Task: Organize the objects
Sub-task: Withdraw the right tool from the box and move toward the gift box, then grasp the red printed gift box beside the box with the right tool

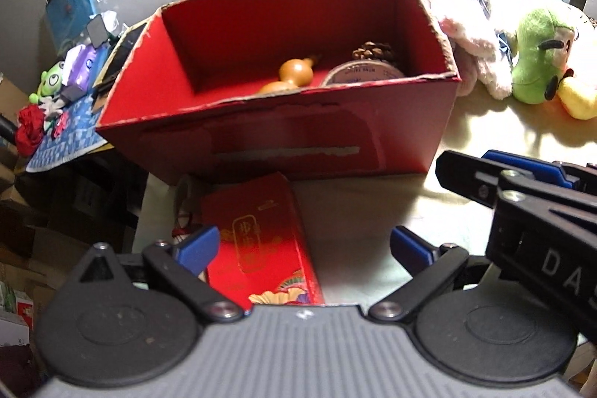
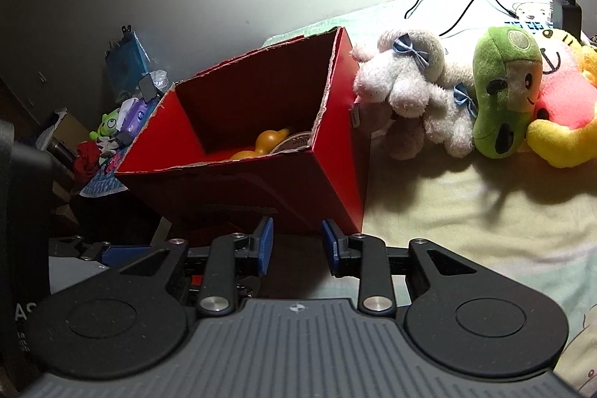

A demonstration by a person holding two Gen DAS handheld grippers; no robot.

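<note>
Three items already sat in the red box [image 1: 283, 69]: gourd [image 1: 296, 71], pinecone [image 1: 373, 51], round tin [image 1: 363, 73]. Left gripper [image 1: 302, 248] gaped wide over the red packet [image 1: 261, 256], ungrasped. Right wrist view: right gripper [image 2: 296, 245] part-open, empty; plush toys [image 2: 447, 99] waited outside.

The left gripper [image 1: 302, 245] hangs with its jaws spread wide over a flat red packet [image 1: 261, 245] lying at six o'clock. At twelve stands an open red box [image 1: 335, 133] holding a gourd [image 1: 294, 73], a pinecone [image 1: 373, 52] and a round tin [image 1: 362, 74]. Plush toys [image 1: 530, 62] lie at two o'clock.
</note>
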